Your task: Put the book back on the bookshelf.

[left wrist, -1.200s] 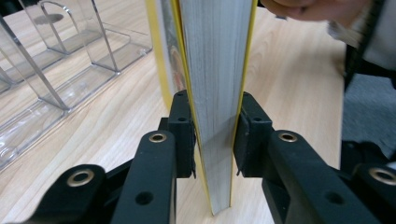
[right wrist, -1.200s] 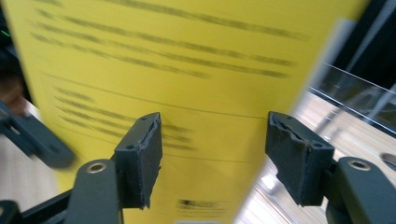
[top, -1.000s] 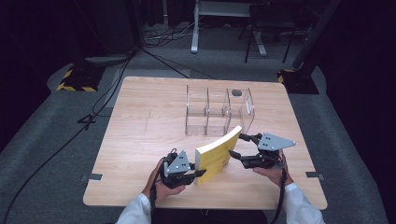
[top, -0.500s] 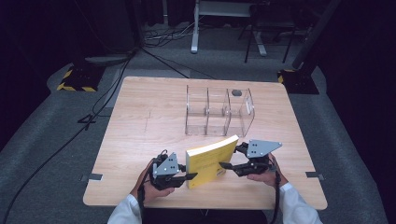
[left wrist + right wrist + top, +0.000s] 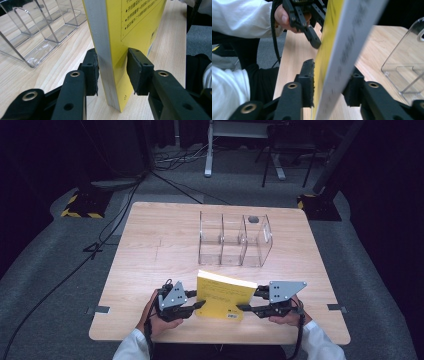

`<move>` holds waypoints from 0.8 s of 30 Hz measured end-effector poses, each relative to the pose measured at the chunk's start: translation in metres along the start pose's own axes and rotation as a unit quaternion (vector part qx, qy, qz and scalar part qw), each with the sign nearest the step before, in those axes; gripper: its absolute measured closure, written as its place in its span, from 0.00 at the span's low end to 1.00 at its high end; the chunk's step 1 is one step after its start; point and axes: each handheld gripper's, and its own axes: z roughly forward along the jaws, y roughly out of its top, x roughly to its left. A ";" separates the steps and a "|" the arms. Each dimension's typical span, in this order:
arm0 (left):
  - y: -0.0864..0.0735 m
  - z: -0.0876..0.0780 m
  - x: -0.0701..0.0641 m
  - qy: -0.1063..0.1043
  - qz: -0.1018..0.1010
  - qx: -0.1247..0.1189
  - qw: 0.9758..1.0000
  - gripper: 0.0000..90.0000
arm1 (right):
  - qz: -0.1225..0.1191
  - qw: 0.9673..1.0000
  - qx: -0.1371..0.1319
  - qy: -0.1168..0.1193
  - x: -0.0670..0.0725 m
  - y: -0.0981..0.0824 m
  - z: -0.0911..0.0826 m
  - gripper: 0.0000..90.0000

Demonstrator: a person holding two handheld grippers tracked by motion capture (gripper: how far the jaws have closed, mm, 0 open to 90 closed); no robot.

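A yellow paperback book [image 5: 225, 296] stands upright on its lower edge near the table's front, its back cover facing the person. My left gripper [image 5: 197, 299] straddles the book's left edge. In the left gripper view its jaws [image 5: 112, 67] have just been opening: one pad lies against the pages and a narrow gap shows between the other pad and the yellow cover [image 5: 135, 30]. My right gripper [image 5: 248, 300] has just closed its jaws on the book's right edge. In the right gripper view [image 5: 330, 80] the near pad presses the cover and the book [image 5: 352, 37] hides the far pad.
A clear plastic organizer [image 5: 235, 240] with three compartments stands behind the book on the wooden table [image 5: 150, 245], with a small dark object [image 5: 253, 219] at its right compartment. The person's white sleeves come in over the front edge. Cables run across the floor beyond.
The book has swung from tilted to upright and come nearer the front edge with both hands. The right jaws have closed onto its right edge. The left jaws have loosened.
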 end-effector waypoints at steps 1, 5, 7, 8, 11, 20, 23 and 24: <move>0.000 0.001 0.000 0.000 0.002 -0.001 1.000 0.69 | -0.004 1.000 -0.002 -0.007 0.001 0.002 0.002 0.70; 0.003 0.007 -0.002 0.000 0.006 -0.005 1.000 0.69 | -0.012 0.999 -0.014 -0.030 0.001 0.009 -0.001 0.75; 0.006 0.012 -0.002 0.003 0.009 -0.004 1.000 0.69 | -0.005 0.999 -0.034 -0.037 -0.001 0.011 -0.007 0.77; 0.006 0.012 -0.002 0.003 0.009 -0.004 1.000 0.69 | -0.001 0.998 -0.043 -0.043 -0.002 0.013 -0.011 0.78; 0.011 0.021 -0.003 0.009 0.012 -0.007 1.000 0.69 | 0.001 0.997 -0.048 -0.058 -0.003 0.014 -0.019 0.78; 0.026 0.054 0.003 0.012 0.010 -0.018 1.000 0.67 | 0.025 0.994 -0.050 -0.091 -0.008 0.002 -0.040 0.78; 0.027 0.058 0.004 0.010 0.003 -0.022 1.000 0.67 | 0.031 0.994 -0.038 -0.102 -0.007 -0.008 -0.042 0.79; 0.027 0.059 0.004 0.010 0.002 -0.024 1.000 0.67 | 0.036 0.993 -0.040 -0.101 -0.008 -0.011 -0.043 0.79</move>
